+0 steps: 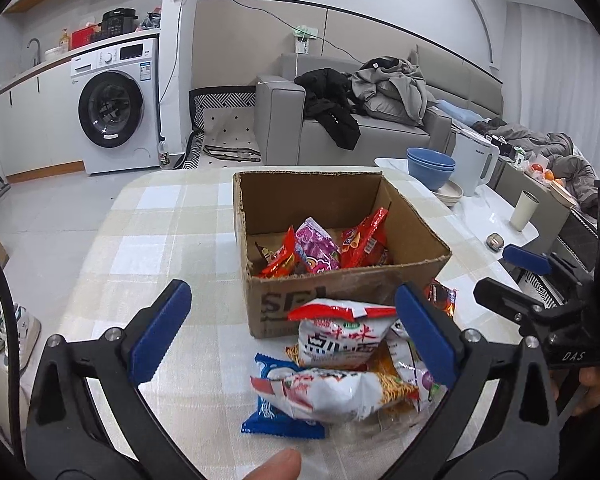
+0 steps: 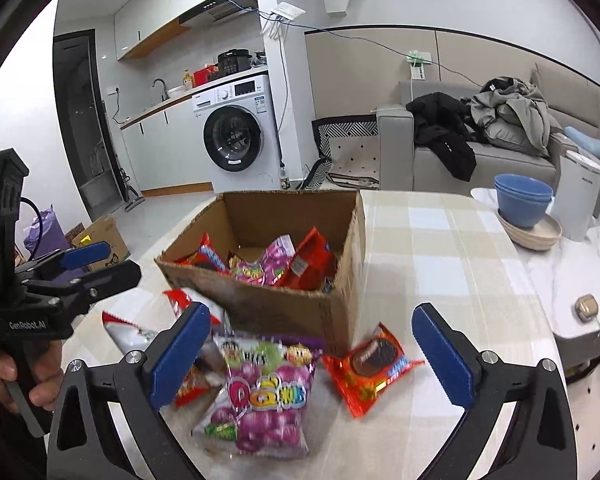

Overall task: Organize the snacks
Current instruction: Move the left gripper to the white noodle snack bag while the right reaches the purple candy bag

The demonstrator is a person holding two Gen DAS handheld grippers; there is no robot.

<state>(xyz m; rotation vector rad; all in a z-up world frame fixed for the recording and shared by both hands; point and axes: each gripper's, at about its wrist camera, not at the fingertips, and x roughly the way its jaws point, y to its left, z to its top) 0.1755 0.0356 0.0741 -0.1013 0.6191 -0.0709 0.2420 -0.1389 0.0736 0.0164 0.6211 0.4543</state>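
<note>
An open cardboard box (image 1: 352,288) (image 2: 268,304) stands on the checked tablecloth and holds several red and purple snack packets (image 1: 320,250) (image 2: 276,264). In front of it lies a pile of loose packets: a white and red noodle bag (image 1: 340,338), another white bag (image 1: 332,394), a blue packet (image 1: 272,412), a purple candy bag (image 2: 264,392) and an orange cookie packet (image 2: 370,368). My left gripper (image 1: 296,332) is open, its jaws wide around the noodle bags. My right gripper (image 2: 312,352) is open above the purple candy bag, touching nothing.
Blue bowls (image 1: 430,168) (image 2: 524,200), a white kettle (image 1: 474,164) (image 2: 582,196) and a cup (image 1: 523,210) stand on the white table to the right. A sofa with clothes (image 1: 380,96) and a washing machine (image 1: 114,106) are behind.
</note>
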